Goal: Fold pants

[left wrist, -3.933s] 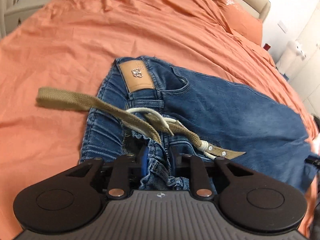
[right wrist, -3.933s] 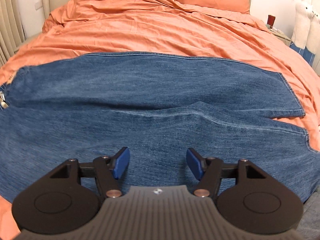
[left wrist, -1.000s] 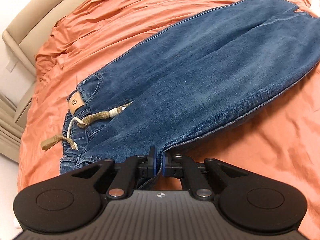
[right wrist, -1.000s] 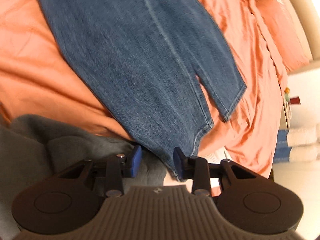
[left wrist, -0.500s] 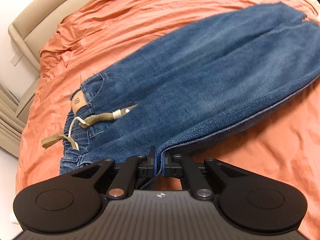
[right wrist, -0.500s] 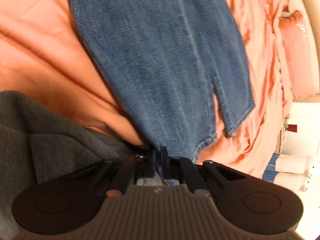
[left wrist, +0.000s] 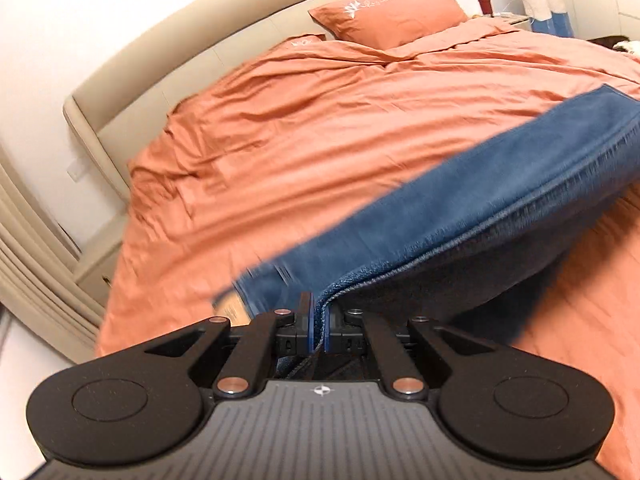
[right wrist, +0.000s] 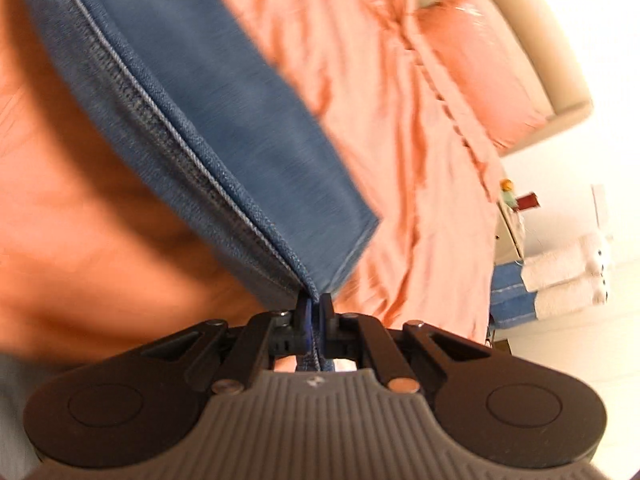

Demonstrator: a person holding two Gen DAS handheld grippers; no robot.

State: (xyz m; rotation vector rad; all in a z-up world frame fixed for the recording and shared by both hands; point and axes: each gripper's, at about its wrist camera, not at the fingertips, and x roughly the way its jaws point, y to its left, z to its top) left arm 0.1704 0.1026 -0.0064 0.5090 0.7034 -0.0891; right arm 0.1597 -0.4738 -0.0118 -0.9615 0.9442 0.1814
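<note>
Denim jeans (left wrist: 460, 208) now lifted off bed (left wrist: 280, 140); left gripper (left wrist: 317, 330) and right gripper (right wrist: 315, 326) (just closed) both pinching edge. Fold starting, prob.

No legible text; pillow (left wrist: 390, 14) embroidery unreadable.

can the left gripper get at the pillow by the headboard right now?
Probably not. The left gripper is shut on the jeans, so it has no free jaws, and the pillow lies at the far end of the bed, well beyond it.
</note>
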